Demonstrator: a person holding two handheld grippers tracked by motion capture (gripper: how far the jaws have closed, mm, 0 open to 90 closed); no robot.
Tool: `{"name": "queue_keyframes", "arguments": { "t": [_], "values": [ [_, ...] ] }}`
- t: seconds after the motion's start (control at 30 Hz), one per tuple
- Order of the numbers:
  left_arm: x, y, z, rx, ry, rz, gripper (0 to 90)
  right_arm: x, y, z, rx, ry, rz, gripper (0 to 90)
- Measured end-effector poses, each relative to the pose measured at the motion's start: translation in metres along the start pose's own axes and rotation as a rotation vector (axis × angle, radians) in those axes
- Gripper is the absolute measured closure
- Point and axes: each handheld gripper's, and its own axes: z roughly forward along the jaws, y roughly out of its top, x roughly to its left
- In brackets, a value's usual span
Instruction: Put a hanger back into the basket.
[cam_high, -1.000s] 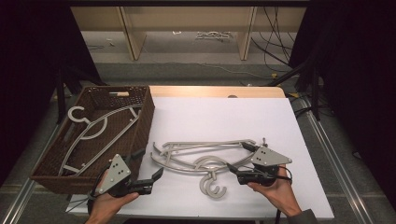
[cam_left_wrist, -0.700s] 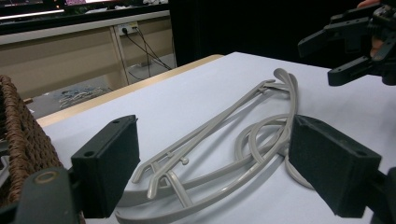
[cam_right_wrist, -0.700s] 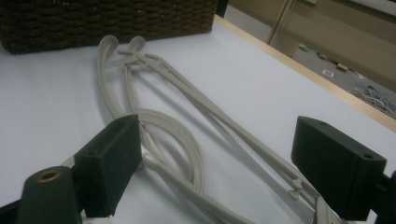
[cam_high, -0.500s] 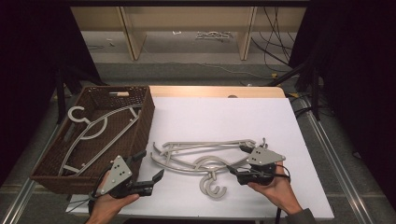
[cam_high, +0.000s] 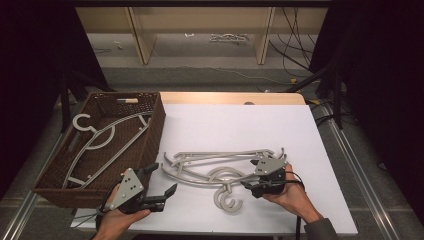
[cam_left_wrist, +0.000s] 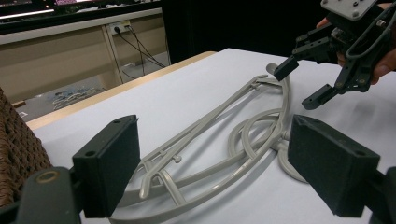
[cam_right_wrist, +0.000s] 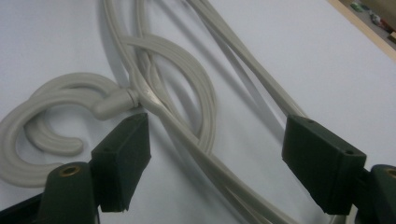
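— What lies on the bench?
— Grey plastic hangers, smooth and curved, hooks tangled, at 6 o'clock of the white sheet. More hangers rest in a brown woven basket at 9 o'clock.
— And the grippers?
— The left gripper spreads its fingers wide, empty, beside the basket. The right gripper, fingers also wide and holding nothing, has edged lower and closer over the hooks since a second ago.

Your right gripper has slid down and slightly rightward toward the frame's lower edge, closer to the grey hangers' hooks; your left gripper has edged lower too.
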Motion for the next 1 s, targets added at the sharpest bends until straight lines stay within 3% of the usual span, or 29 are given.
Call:
{"name": "queue_keyframes", "arguments": {
  "t": [0.5,0.83,0.93,1.0],
  "values": [
    [-0.002,-0.001,-0.001,0.006,-0.020,0.021,19.0,-0.006,0.004,0.018,0.170,0.087,-0.168,40.1],
    [-0.003,-0.001,0.000,0.015,-0.031,0.024,19.2,-0.015,0.002,0.026,0.213,0.135,-0.195,50.0],
    [-0.004,-0.001,0.001,0.013,-0.039,0.033,19.4,-0.017,0.000,0.029,0.225,0.175,-0.177,54.7],
    [-0.004,-0.001,0.001,0.018,-0.044,0.036,19.6,-0.019,0.000,0.029,0.223,0.183,-0.192,55.9]
  ]
}}
